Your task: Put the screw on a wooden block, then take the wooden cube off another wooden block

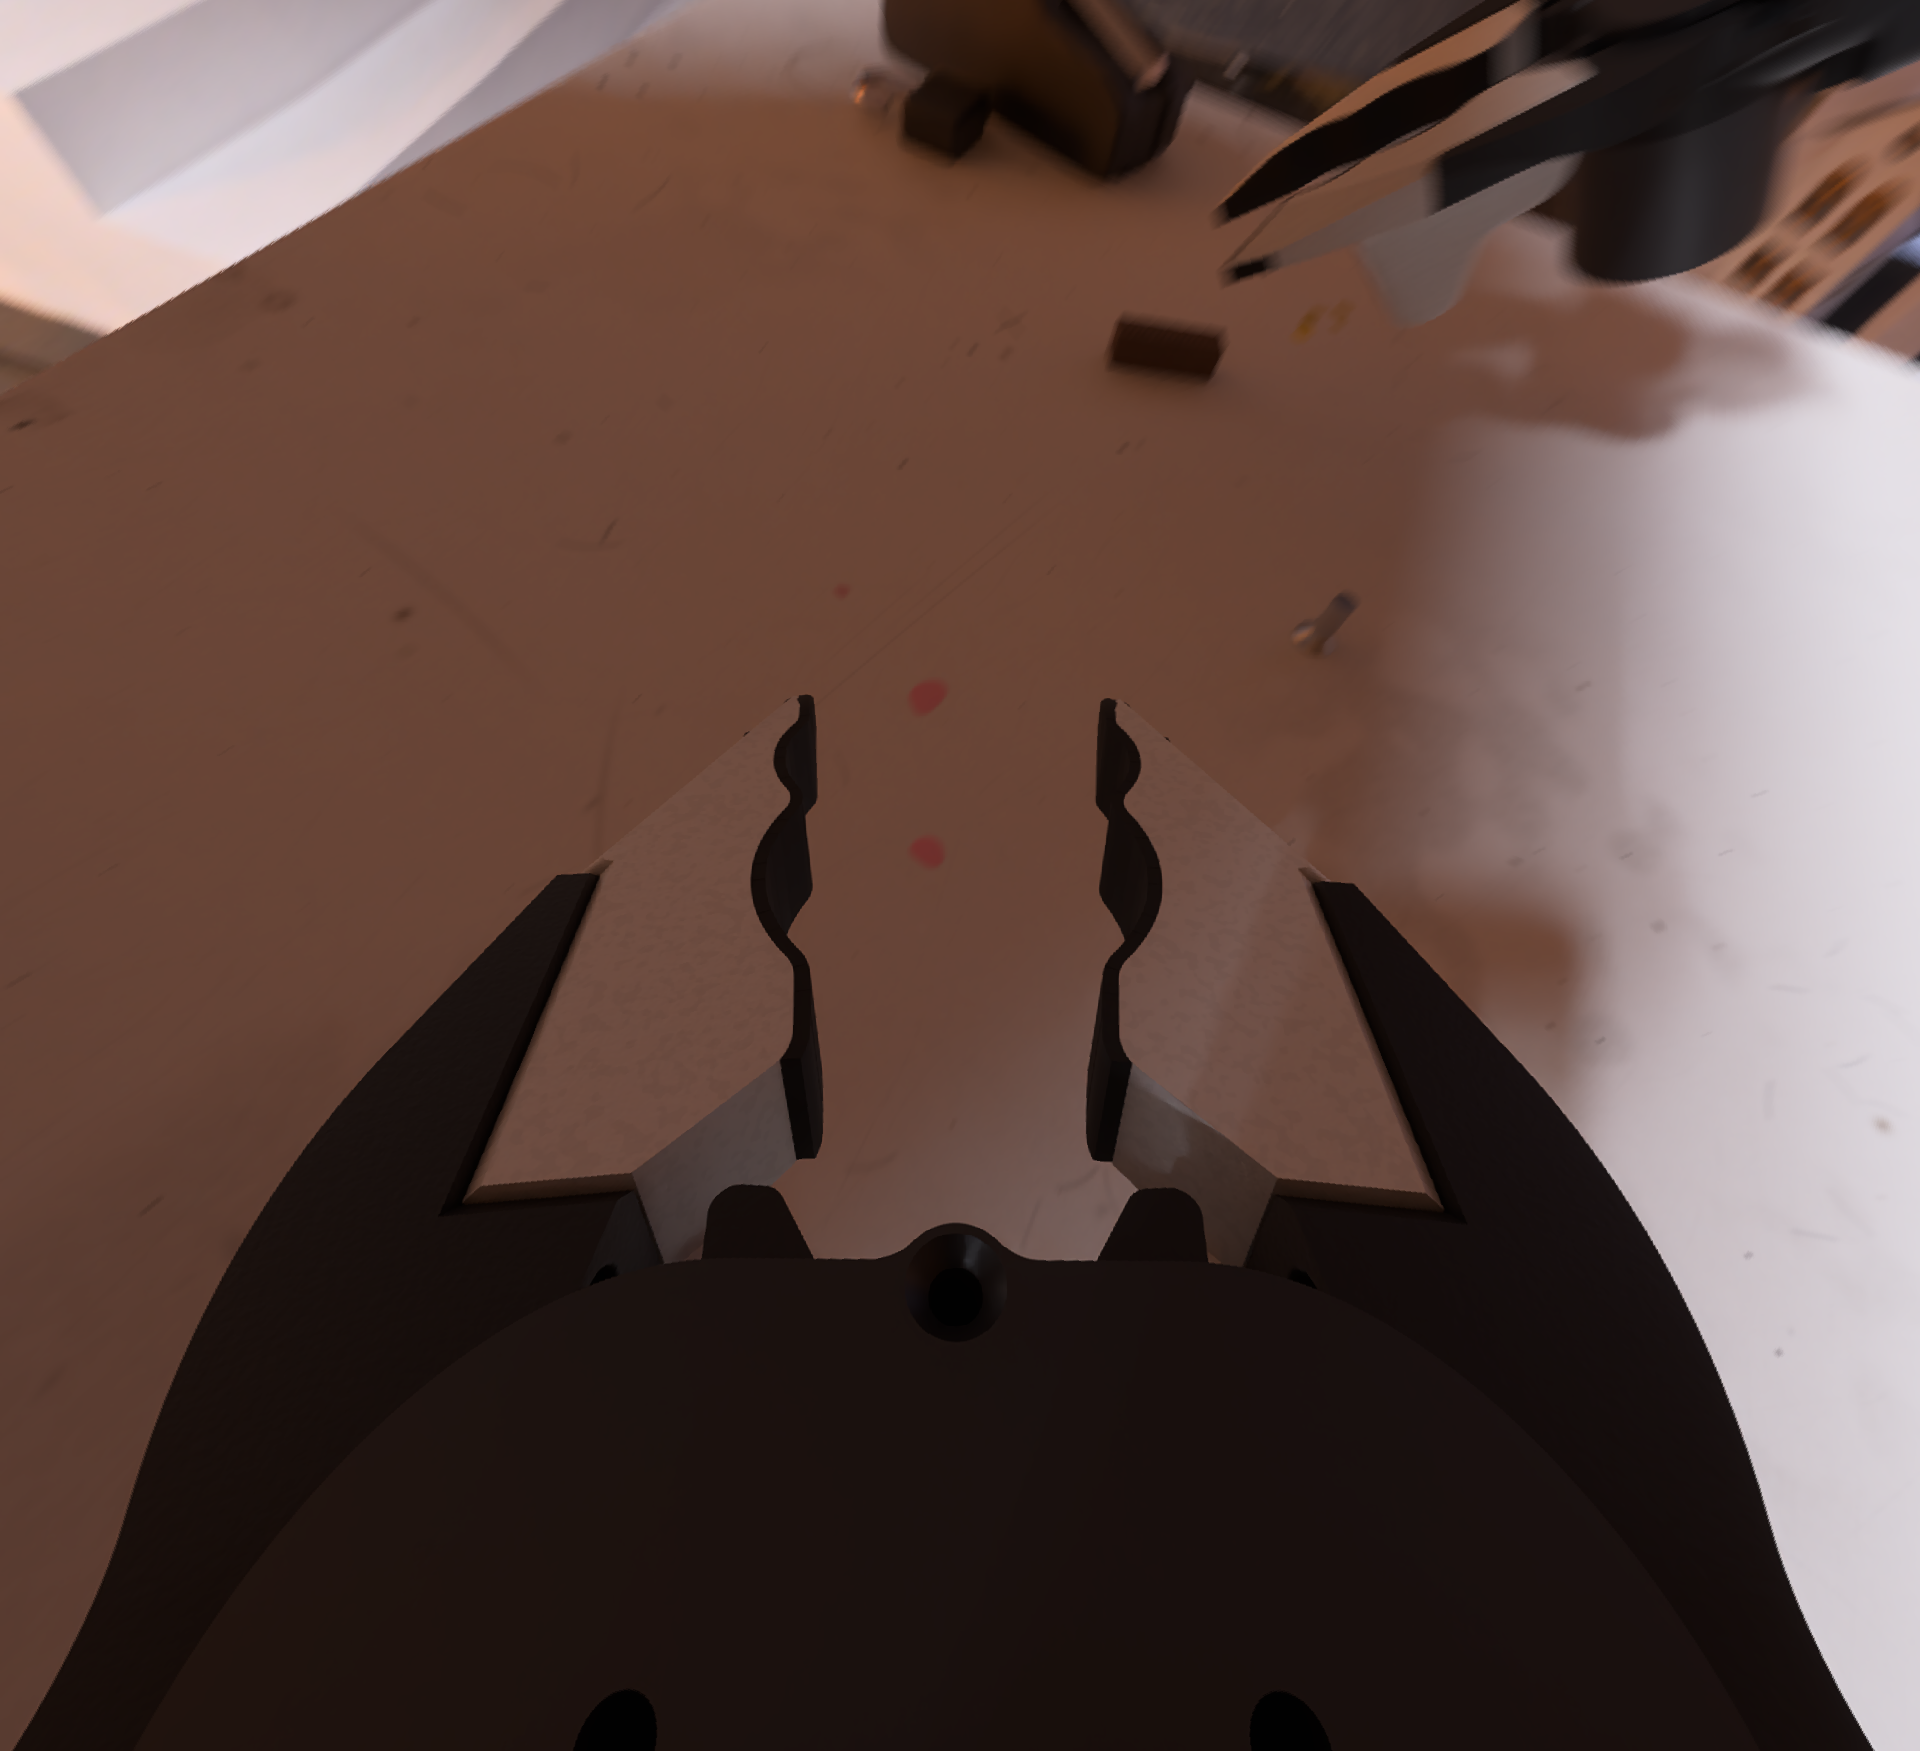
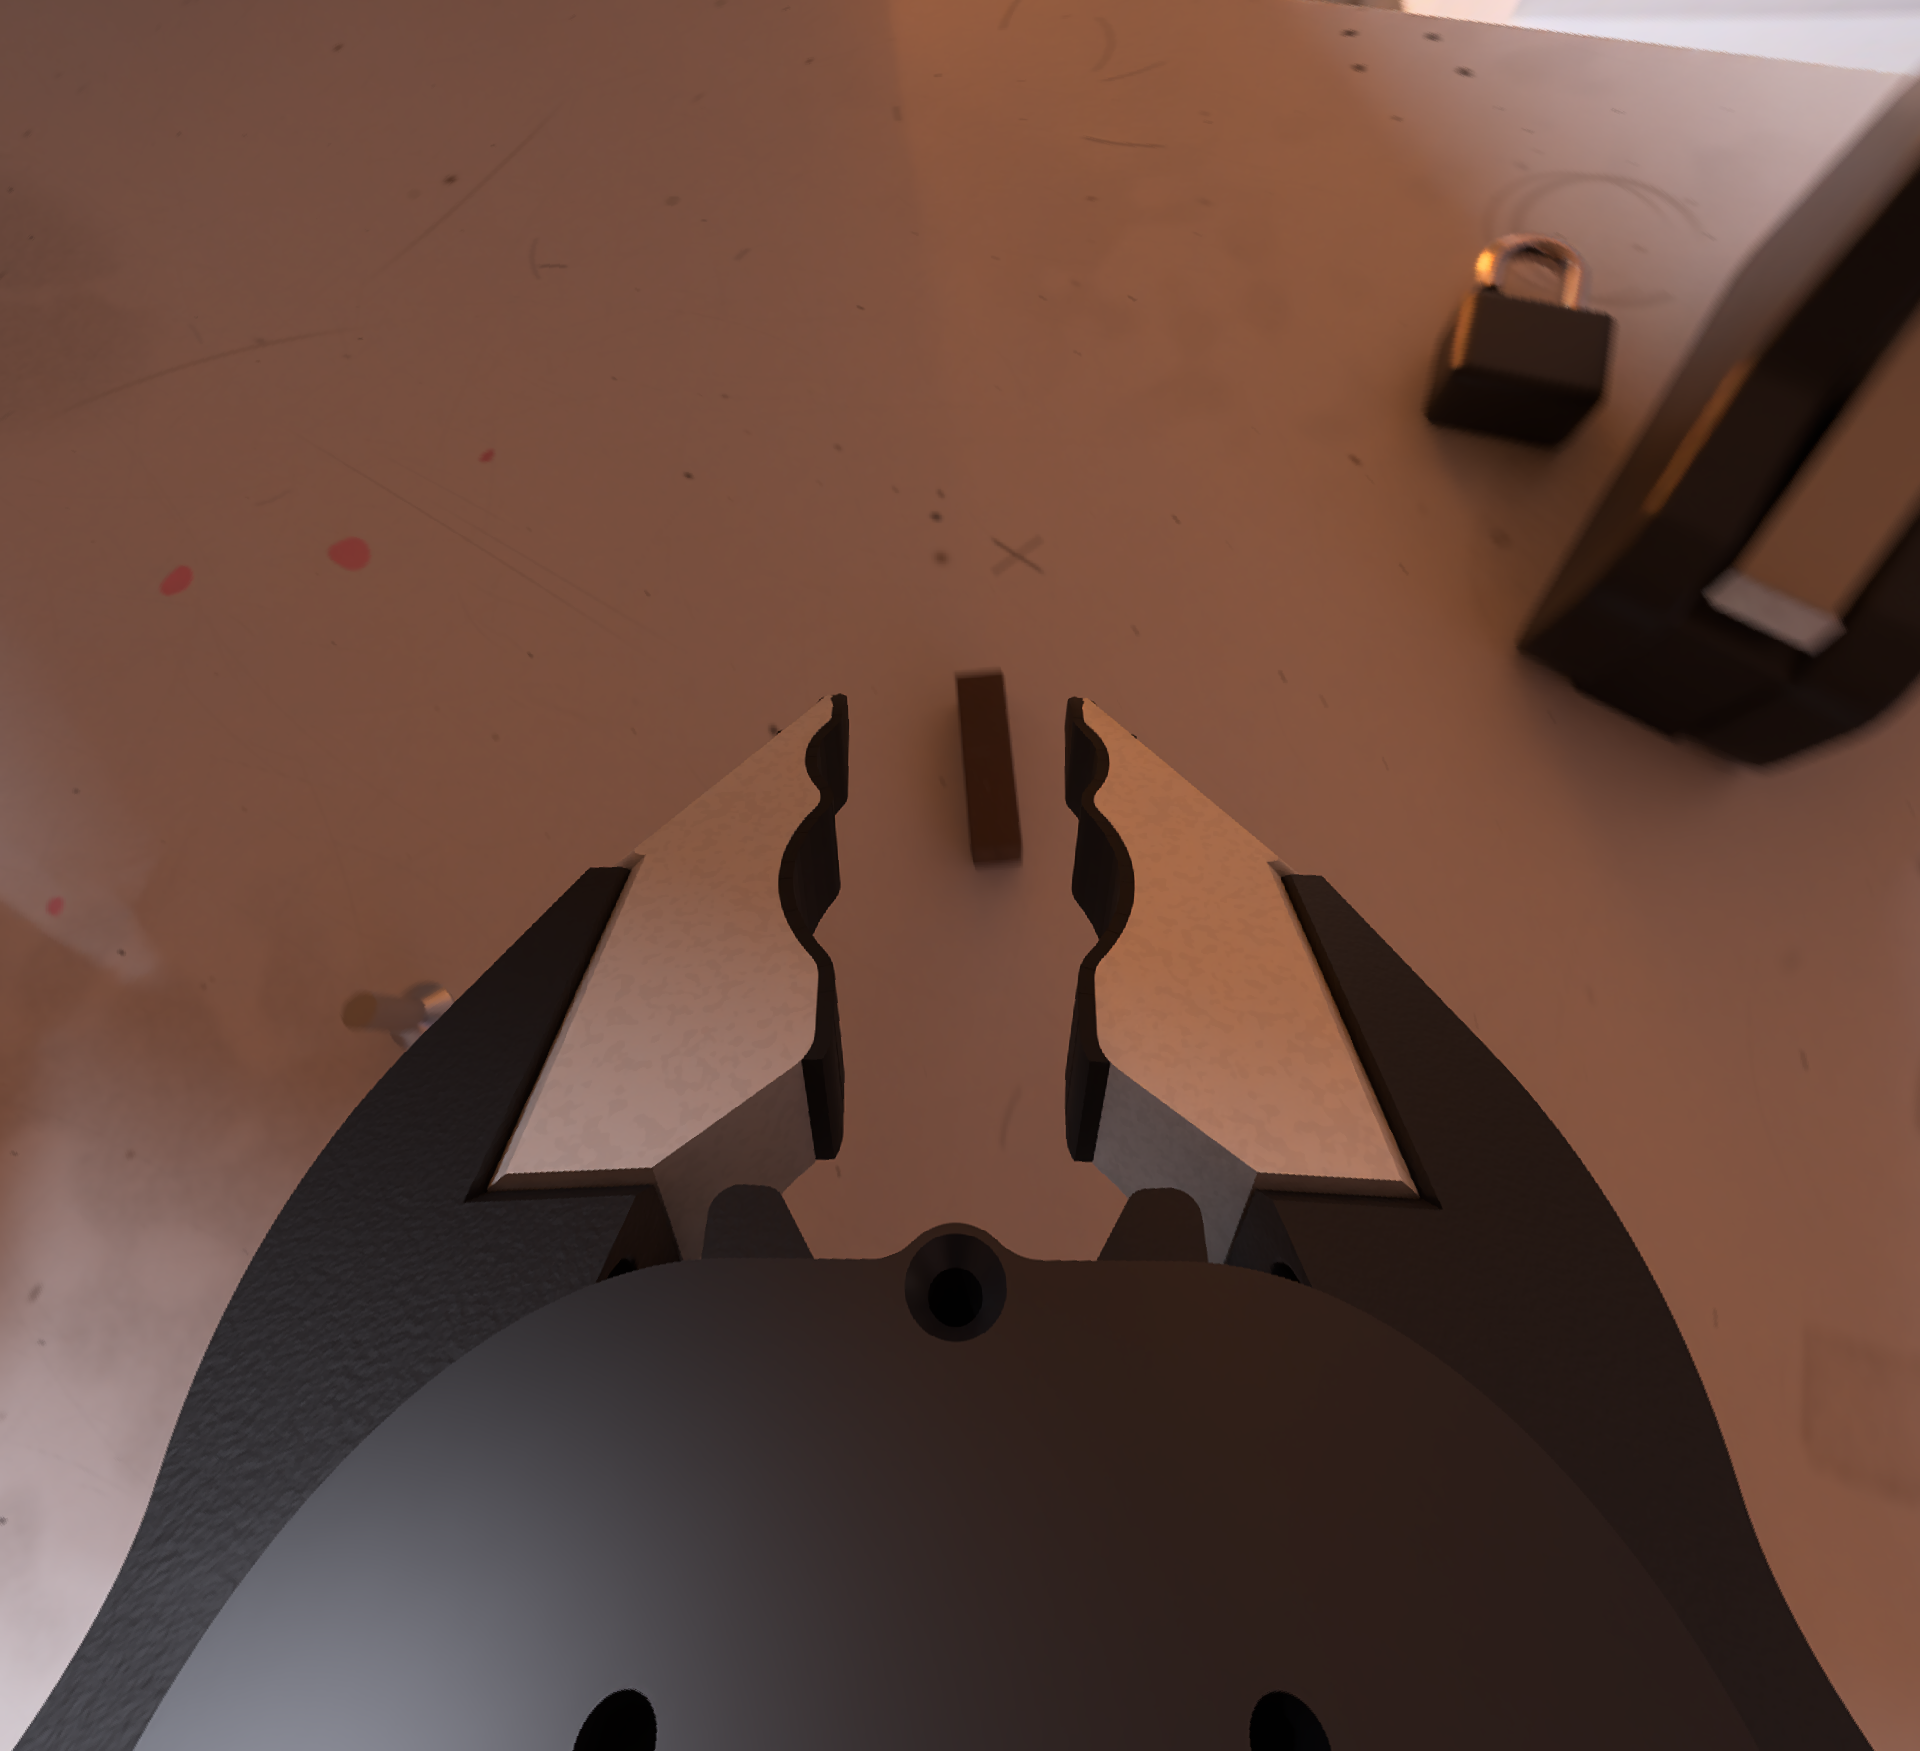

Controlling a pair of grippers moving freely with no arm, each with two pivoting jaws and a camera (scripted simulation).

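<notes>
A small dark wooden block (image 2: 987, 766) lies flat on the table, just below and between the open fingertips of my right gripper (image 2: 958, 709), which holds nothing. The same block (image 1: 1164, 347) shows in the left wrist view, with the right gripper (image 1: 1236, 247) hovering just above and behind it, blurred. A short silver screw (image 1: 1325, 621) lies on the table to the right of and beyond my left gripper (image 1: 958, 709), which is open and empty above the table. In the right wrist view the screw (image 2: 400, 1010) is partly hidden by the left finger. No wooden cube shows.
A black padlock (image 2: 1522, 351) with a silver shackle lies far right; it also shows in the left wrist view (image 1: 940, 117). A large dark and brown device (image 2: 1766, 506) stands at the right edge. Red paint spots (image 1: 925, 699) mark the pale table (image 2: 623, 247).
</notes>
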